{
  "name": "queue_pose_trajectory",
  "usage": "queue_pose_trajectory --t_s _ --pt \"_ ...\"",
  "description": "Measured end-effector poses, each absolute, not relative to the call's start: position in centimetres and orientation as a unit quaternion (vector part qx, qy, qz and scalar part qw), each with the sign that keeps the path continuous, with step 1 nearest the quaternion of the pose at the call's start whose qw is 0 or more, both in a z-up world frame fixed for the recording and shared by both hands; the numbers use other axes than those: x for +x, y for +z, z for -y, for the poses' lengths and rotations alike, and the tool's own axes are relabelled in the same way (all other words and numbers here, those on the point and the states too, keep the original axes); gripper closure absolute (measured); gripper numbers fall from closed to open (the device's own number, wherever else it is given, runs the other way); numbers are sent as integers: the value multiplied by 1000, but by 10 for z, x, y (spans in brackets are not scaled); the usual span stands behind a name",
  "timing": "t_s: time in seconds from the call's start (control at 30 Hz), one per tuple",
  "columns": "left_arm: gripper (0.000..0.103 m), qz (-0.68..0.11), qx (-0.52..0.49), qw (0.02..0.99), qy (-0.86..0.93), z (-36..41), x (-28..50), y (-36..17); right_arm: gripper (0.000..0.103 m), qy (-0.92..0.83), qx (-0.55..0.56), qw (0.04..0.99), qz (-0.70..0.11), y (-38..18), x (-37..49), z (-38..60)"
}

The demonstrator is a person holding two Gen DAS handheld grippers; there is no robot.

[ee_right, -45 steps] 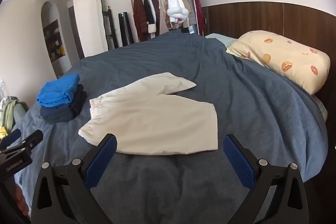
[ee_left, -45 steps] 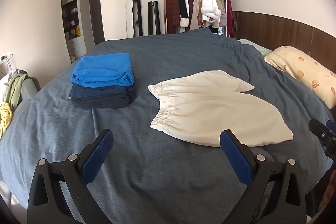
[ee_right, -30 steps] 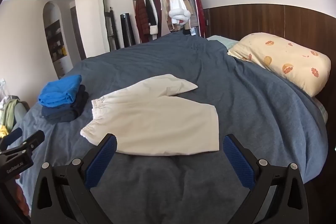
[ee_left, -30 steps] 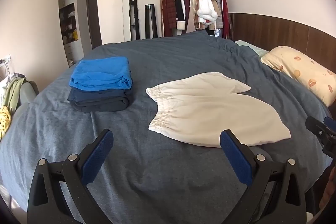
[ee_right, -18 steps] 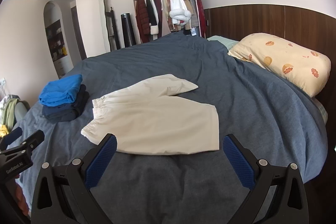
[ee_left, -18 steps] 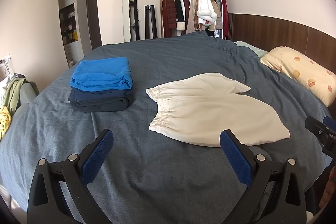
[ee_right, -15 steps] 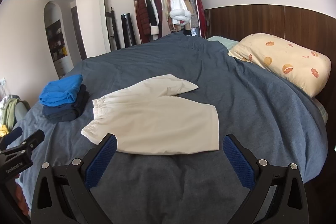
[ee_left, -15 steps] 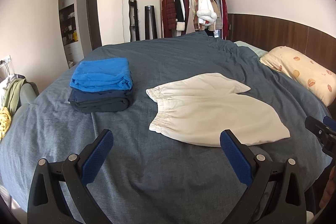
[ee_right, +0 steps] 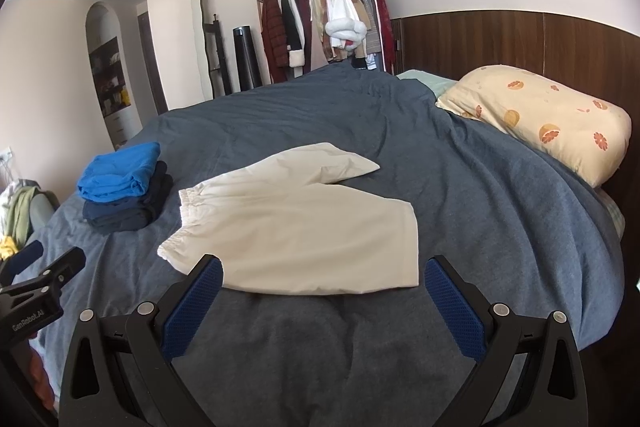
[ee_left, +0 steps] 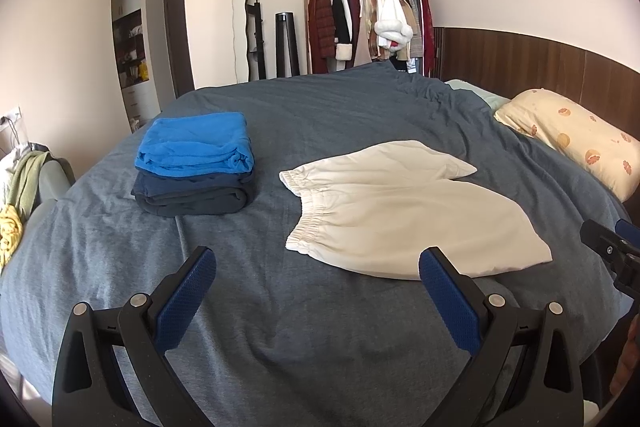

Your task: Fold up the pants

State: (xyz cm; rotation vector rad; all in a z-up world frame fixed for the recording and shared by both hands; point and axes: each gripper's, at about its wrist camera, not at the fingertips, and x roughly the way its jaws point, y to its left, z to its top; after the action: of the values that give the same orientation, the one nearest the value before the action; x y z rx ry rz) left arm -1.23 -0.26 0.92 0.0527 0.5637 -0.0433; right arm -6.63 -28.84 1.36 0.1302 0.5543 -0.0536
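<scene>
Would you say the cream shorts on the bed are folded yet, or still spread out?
Spread out, unfolded: the cream shorts lie flat on the duvet, both legs splayed apart, waistband fully visible.

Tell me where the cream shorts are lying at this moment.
In both wrist views the cream shorts lie flat on the blue-grey duvet, right of the stack of folded clothes and ahead of both open grippers.

Cream pants (ee_left: 404, 215) flat on blue bedspread (ee_left: 320, 315), folded clothes stack (ee_left: 196, 163) beside, left hand-held gripper (ee_left: 316, 263) spread wide
</scene>
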Motion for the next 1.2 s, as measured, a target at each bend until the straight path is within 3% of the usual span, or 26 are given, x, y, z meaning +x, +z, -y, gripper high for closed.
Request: queue_pose_trajectory --t_s 1.2 --pt "0 -275 24 961 -20 -4 -14 13 1 -22 59 961 -271 20 -70 289"
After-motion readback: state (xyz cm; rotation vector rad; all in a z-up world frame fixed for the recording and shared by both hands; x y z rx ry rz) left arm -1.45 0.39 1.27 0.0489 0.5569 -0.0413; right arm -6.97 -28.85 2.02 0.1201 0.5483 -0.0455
